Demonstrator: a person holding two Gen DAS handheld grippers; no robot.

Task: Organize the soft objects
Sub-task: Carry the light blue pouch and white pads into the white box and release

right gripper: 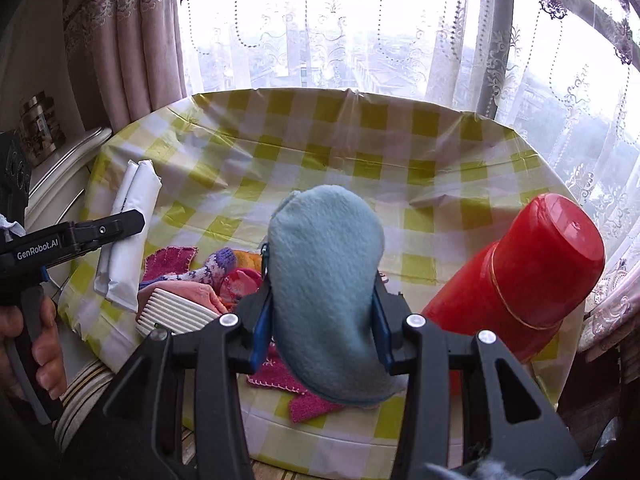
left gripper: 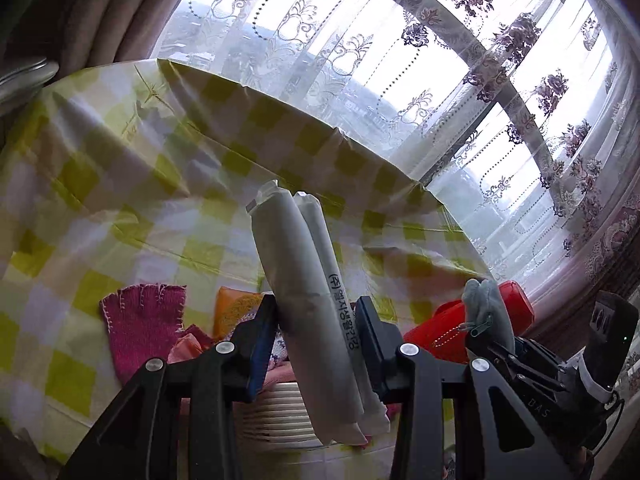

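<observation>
We saw a round table with a yellow and white checked cloth [right gripper: 400,148] by the window. A big red bottle [right gripper: 516,276] lay tipped at its right side. A pile of soft things lay at the near edge: a pink knit piece [left gripper: 144,320], a purple striped sock [right gripper: 218,264] and a white ribbed box [right gripper: 172,314].

Our left gripper [left gripper: 316,344] was clamped on a long white wrapped pack [left gripper: 312,312], up off the table. The pack's long side ran near to far, its top end leaning away and a bit left.

Our right gripper [right gripper: 320,312] was clamped on a light blue fuzzy pouch [right gripper: 326,288], also up in the air. The pouch's long side ran the same way, round end pointing at the window.

The pile lay just below and between both grippers. We think the left one was nearer to the box.
</observation>
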